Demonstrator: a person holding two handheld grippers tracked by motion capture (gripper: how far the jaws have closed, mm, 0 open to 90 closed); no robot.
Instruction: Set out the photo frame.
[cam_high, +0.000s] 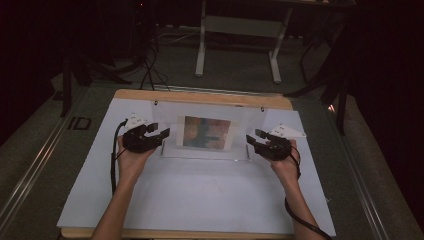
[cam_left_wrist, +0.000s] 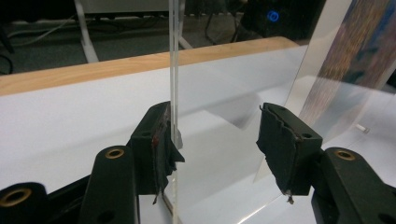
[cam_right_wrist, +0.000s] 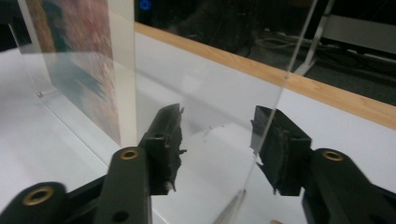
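With my left hand-held gripper and right hand-held gripper both spread around the side edges of the clear acrylic picture frame standing near the table's far edge, I close evenly before lifting.

My high view is dim, its surroundings black; up close, the white table glares, the background soft.

Black claws, brass-ringed screw holes, seemingly frayed pads.
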